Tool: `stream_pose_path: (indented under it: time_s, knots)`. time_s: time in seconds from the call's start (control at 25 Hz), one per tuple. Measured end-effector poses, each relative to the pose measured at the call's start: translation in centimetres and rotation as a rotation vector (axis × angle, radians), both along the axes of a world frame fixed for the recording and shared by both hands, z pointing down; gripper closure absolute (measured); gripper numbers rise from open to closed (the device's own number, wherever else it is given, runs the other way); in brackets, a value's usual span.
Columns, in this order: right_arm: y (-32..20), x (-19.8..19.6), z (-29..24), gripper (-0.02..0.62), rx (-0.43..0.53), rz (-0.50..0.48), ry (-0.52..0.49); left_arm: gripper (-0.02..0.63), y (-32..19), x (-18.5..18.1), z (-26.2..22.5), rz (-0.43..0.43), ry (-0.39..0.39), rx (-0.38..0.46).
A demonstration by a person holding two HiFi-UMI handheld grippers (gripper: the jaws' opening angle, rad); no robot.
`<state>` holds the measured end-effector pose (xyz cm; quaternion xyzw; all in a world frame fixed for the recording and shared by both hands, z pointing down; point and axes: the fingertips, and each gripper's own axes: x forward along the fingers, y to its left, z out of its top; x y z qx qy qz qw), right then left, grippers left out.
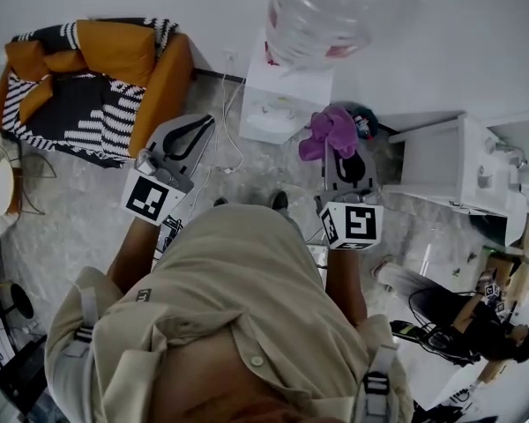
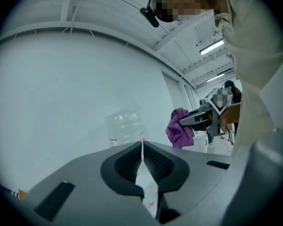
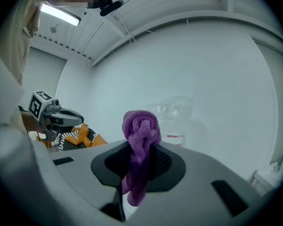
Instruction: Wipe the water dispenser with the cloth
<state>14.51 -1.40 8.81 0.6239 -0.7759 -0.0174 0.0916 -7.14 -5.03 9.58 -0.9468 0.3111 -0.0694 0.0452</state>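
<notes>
No legible text; bottle label (image 3: 175,136) apparently too blurred.

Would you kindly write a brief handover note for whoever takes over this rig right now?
Left claw: shut, empty, held left of the water dispenser.
Right claw: shut on the purple cloth, just right of the dispenser's front.
Done: the cloth is in hand.
Left: the cloth isn't on the dispenser yet; bring it in and wipe the white body below the bottle.
</notes>
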Motion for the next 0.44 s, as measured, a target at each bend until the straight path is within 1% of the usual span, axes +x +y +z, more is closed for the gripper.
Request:
stream_pose_path:
  time_s: [0.44]
  knots:
    - [0.3,-1.2,0.5,0.522,-0.015,-0.013,0.007,0.580,0.3,-0.5,0.3,0.005,0.010,-0.002]
